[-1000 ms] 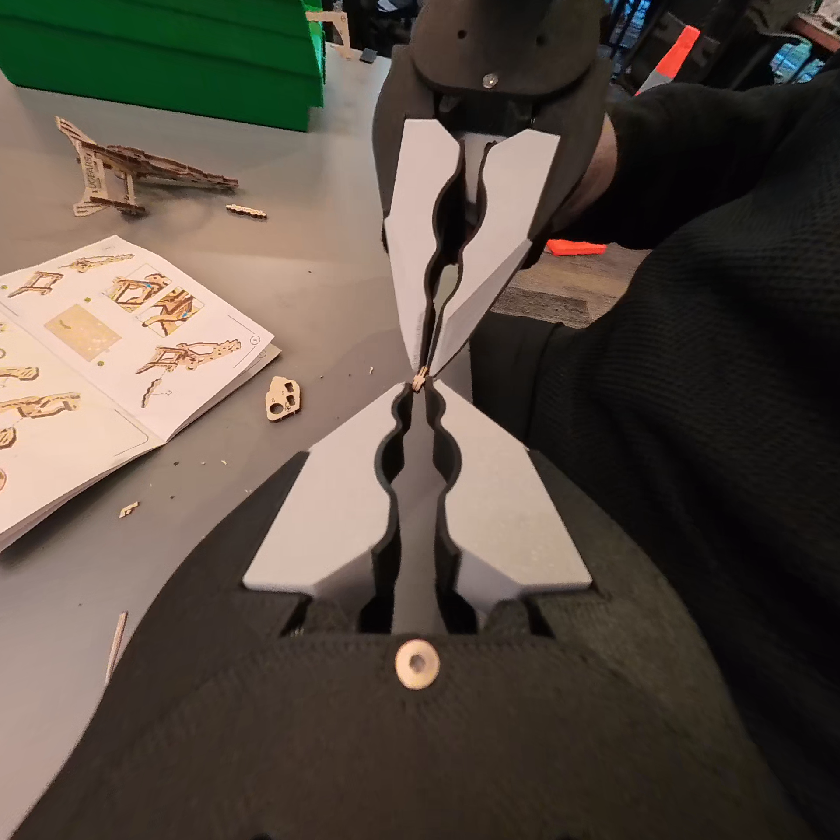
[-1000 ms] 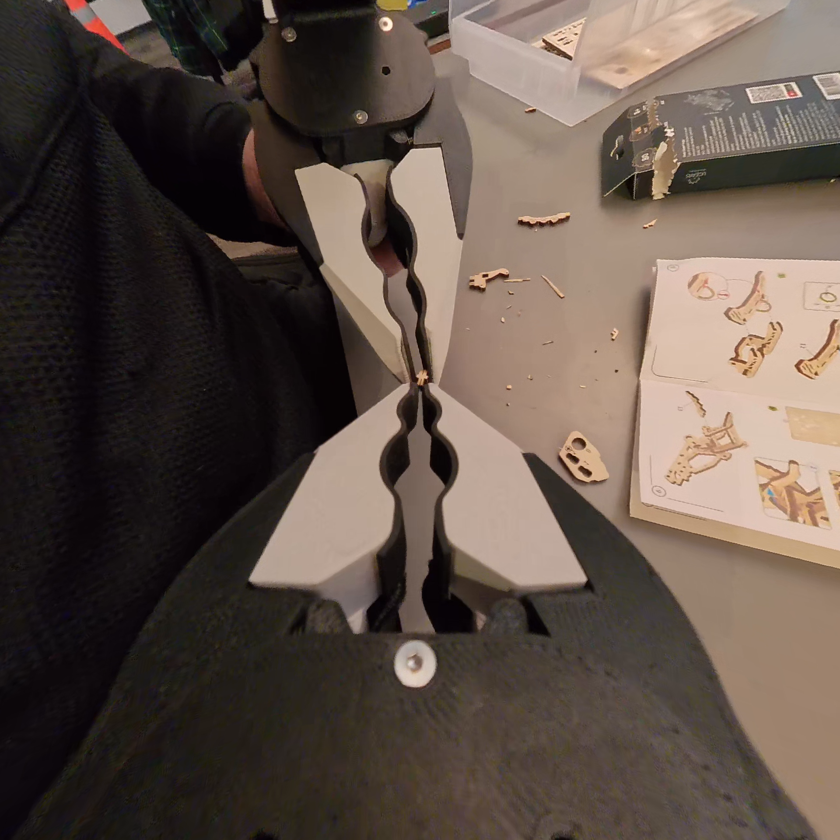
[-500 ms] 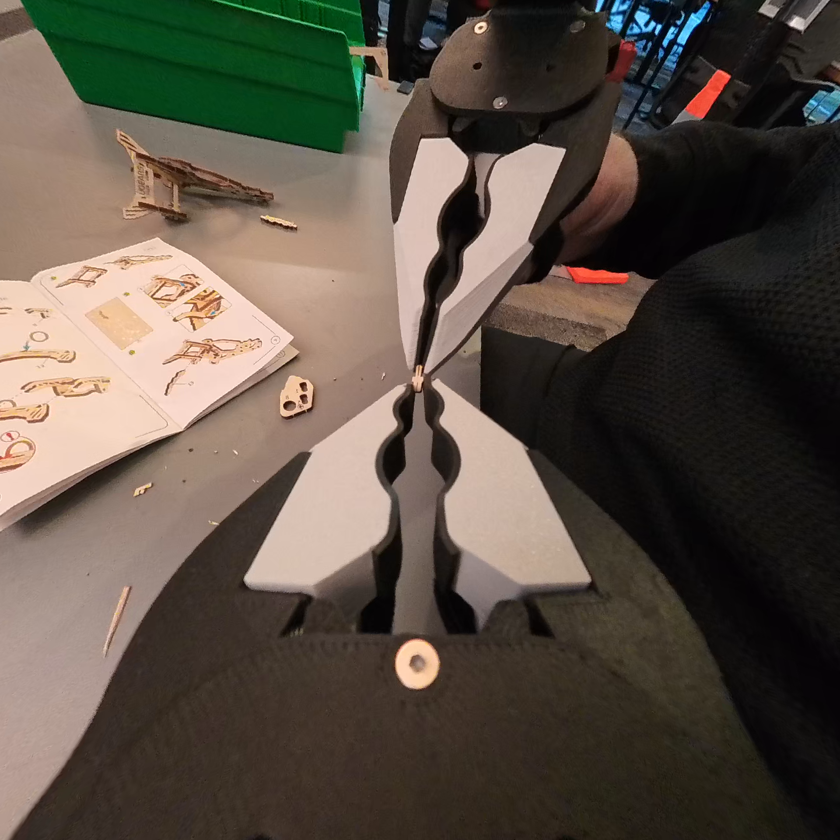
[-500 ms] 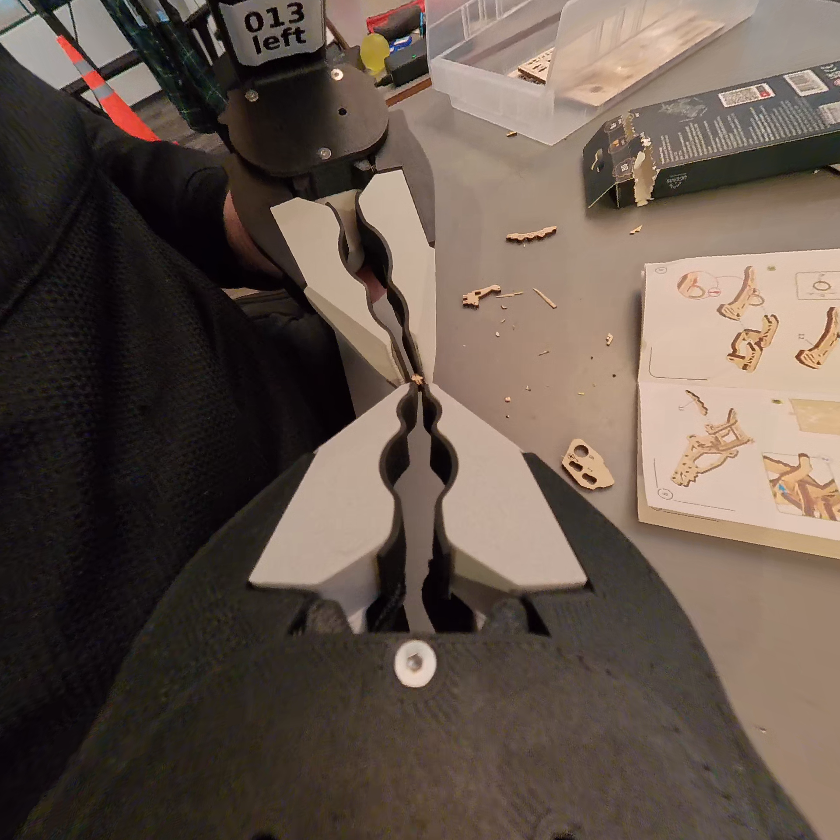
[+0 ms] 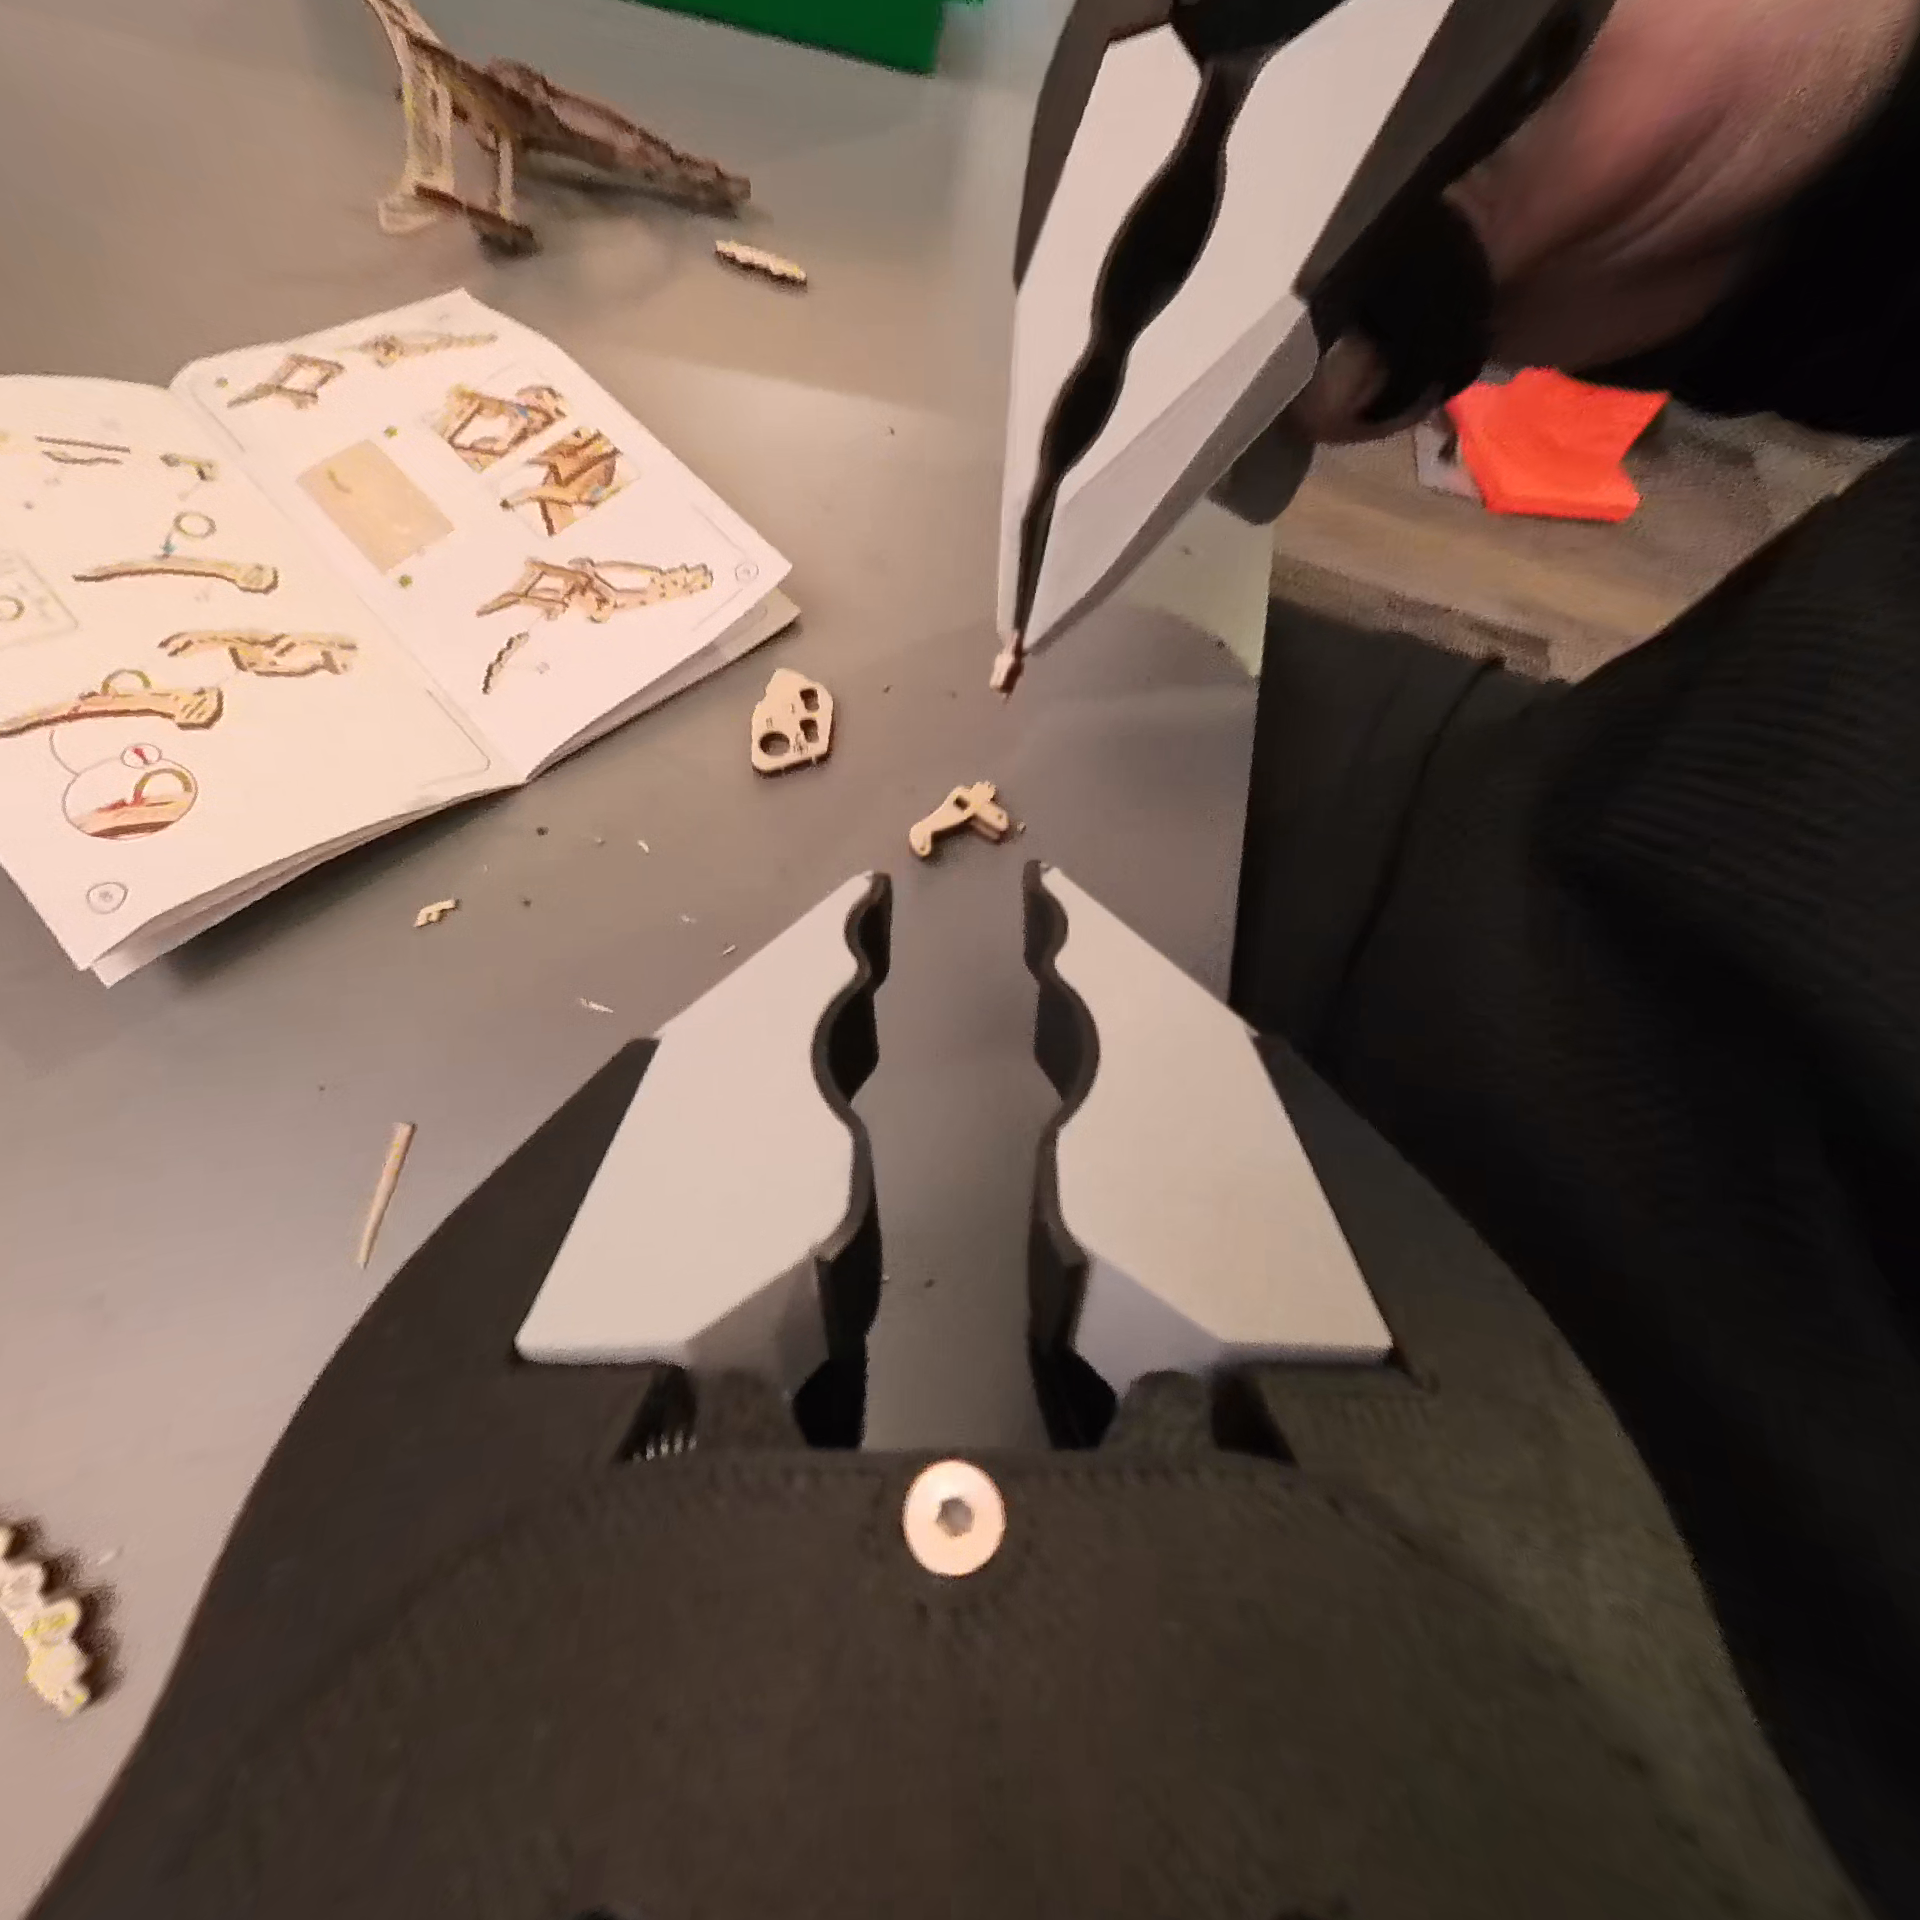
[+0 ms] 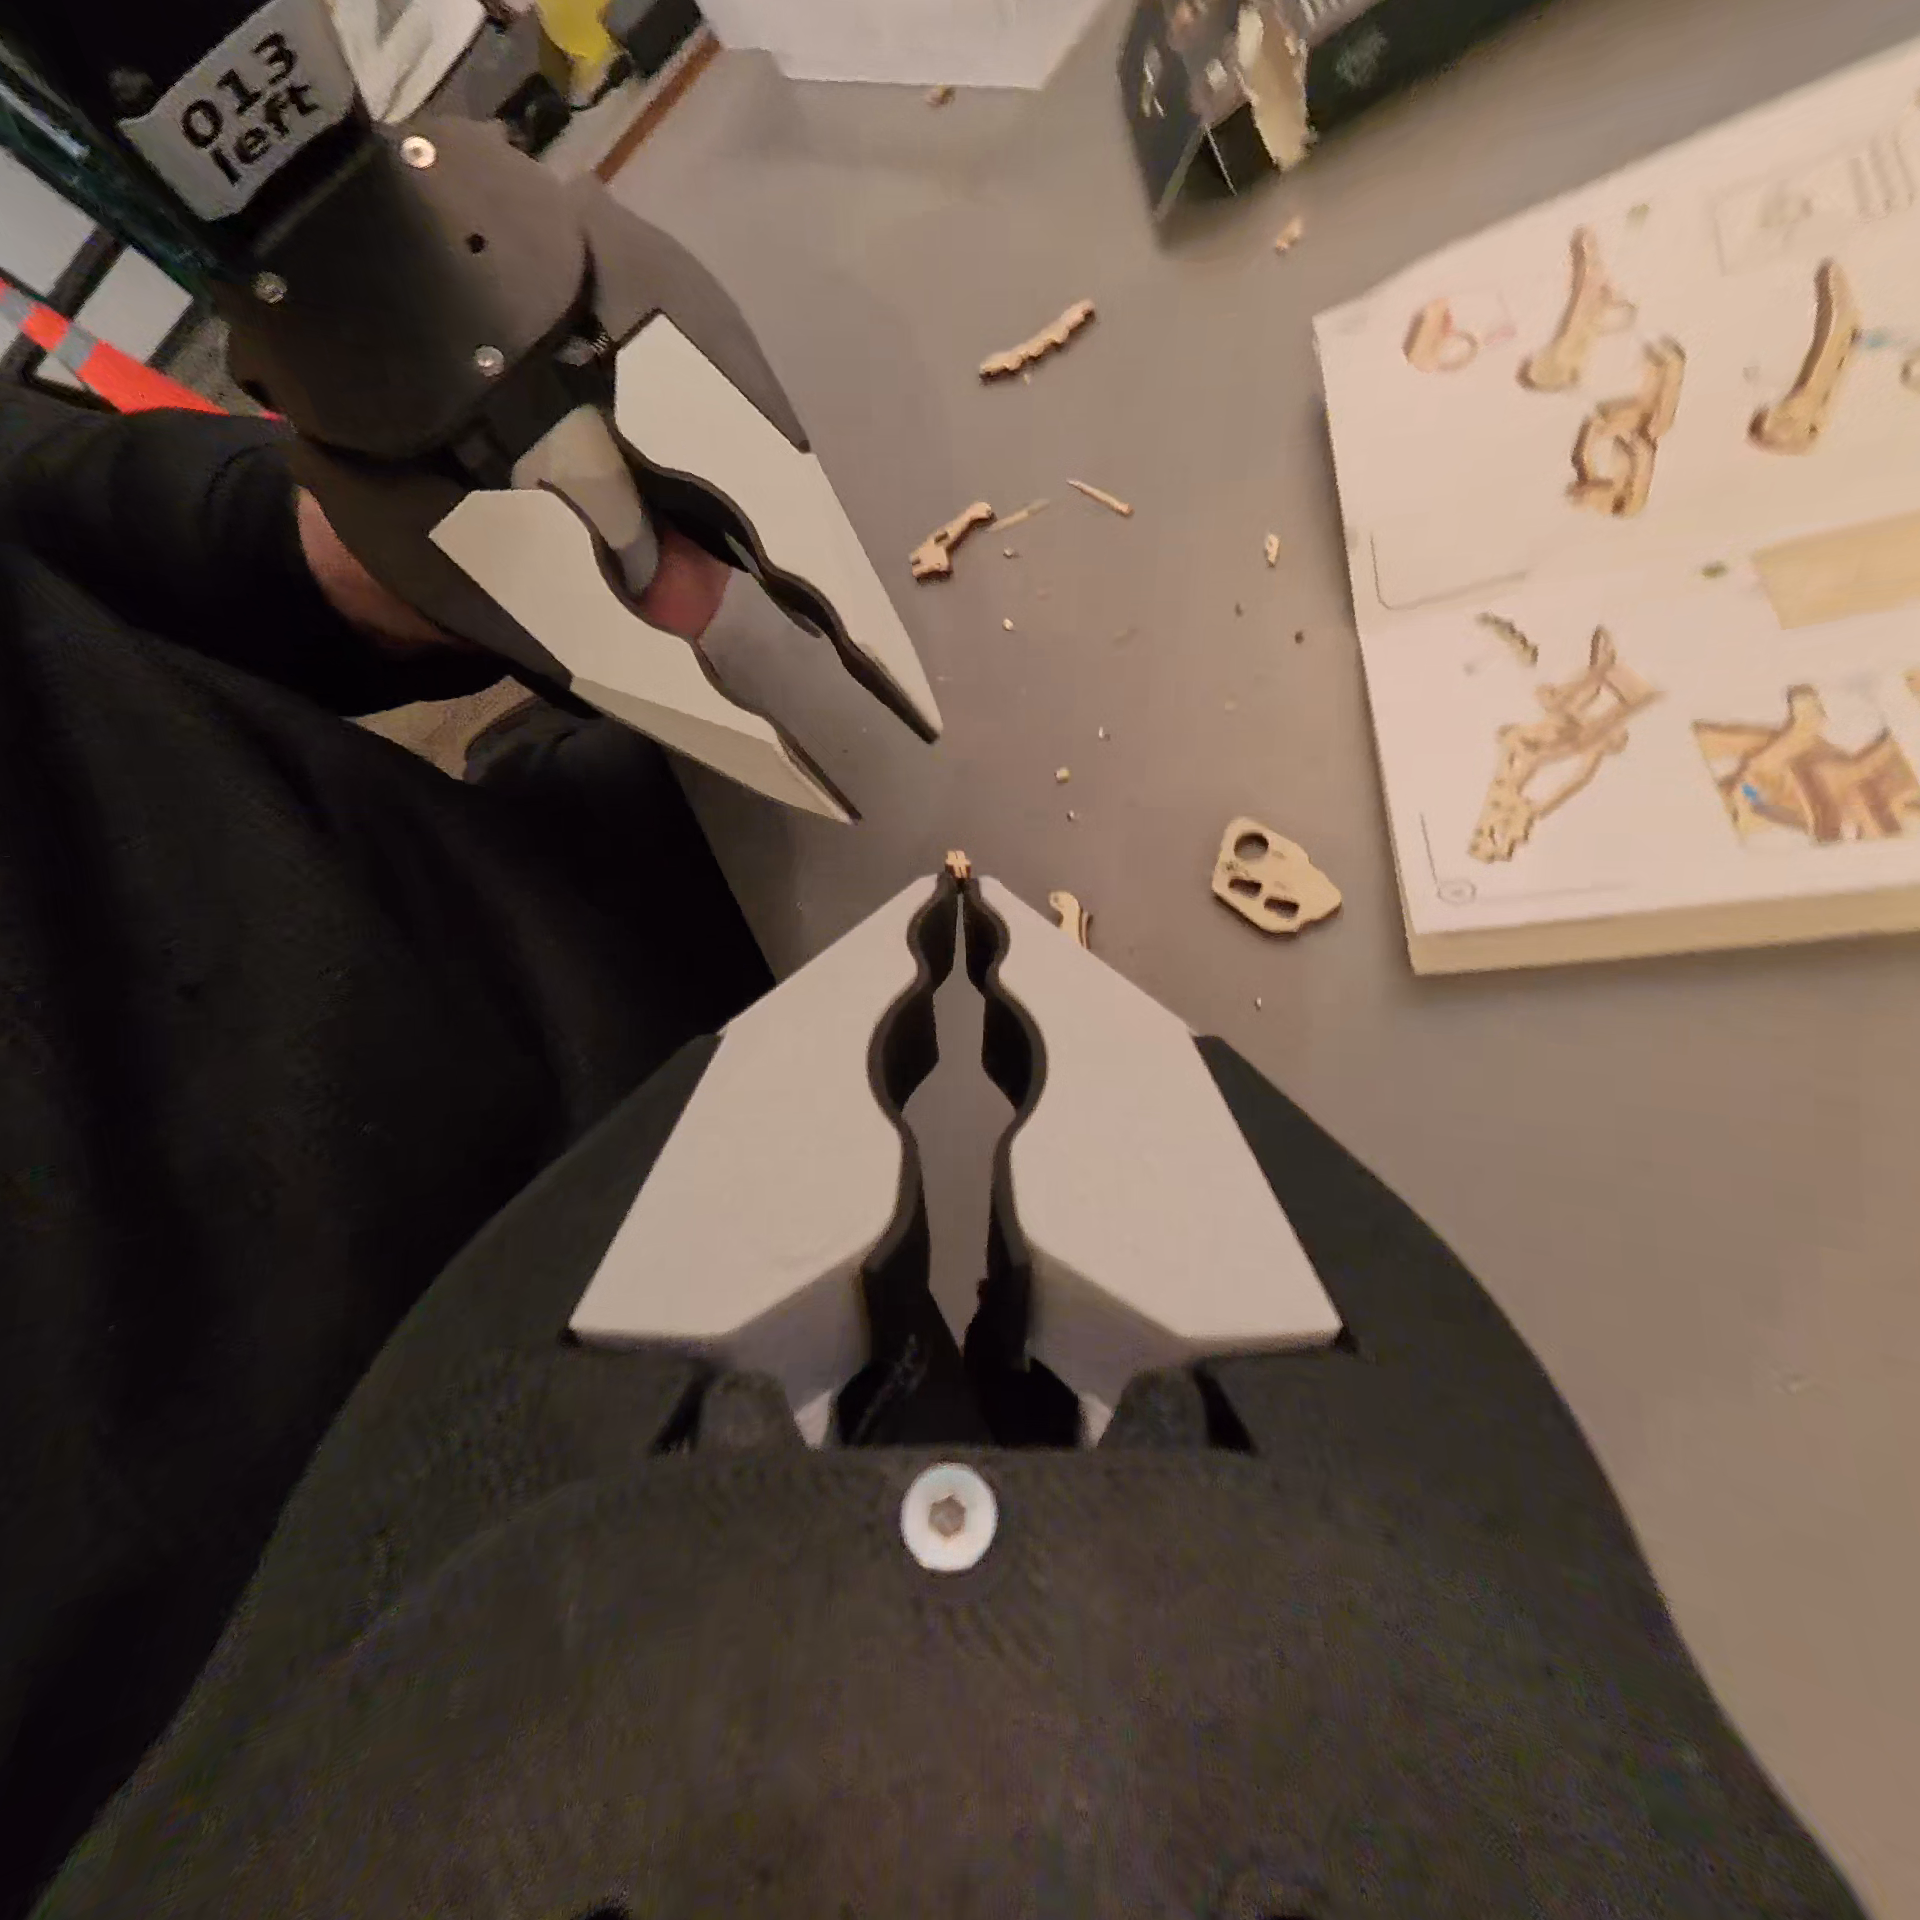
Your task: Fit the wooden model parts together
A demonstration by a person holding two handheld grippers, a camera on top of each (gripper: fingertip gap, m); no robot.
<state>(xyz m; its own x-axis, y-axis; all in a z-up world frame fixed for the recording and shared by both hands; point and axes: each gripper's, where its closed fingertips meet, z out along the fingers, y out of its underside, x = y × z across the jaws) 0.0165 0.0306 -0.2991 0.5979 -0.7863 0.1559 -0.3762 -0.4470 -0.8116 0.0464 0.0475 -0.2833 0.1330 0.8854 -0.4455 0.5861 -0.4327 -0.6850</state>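
Observation:
My left gripper (image 5: 956, 878) is open and empty, low over the grey table (image 5: 260, 1091). A small hook-shaped wooden part (image 5: 958, 818) lies on the table just beyond its tips. My right gripper (image 6: 958, 883) is shut on a tiny wooden peg (image 6: 958, 860) that sticks out of its tips. In the left wrist view the right gripper (image 5: 1013, 639) hangs ahead with the peg (image 5: 1006, 667) pointing down. In the right wrist view the left gripper (image 6: 891, 774) is up and to the left, apart from the peg. A rounded wooden part with holes (image 5: 792, 722) lies nearby.
An open instruction booklet (image 5: 312, 582) lies left, also in the right wrist view (image 6: 1662, 582). A partly built wooden model (image 5: 540, 156) and a toothed strip (image 5: 762, 260) lie behind it. A black box (image 6: 1247, 94), wood chips, a toothpick (image 5: 384, 1190). The person's dark sleeve (image 5: 1610, 1039) is right. The tips of one gripper are about 5 cm away from the tips of the other. The left tips stand about 12 cm off the toothpick (image 5: 384, 1190). Look for it in the right wrist view (image 6: 1093, 491) too.
The grippers were tip to tip, both shut on the tiny piece. My left gripper has opened and drawn away; the peg stays in my right gripper. The hook-shaped part now shows on the table.

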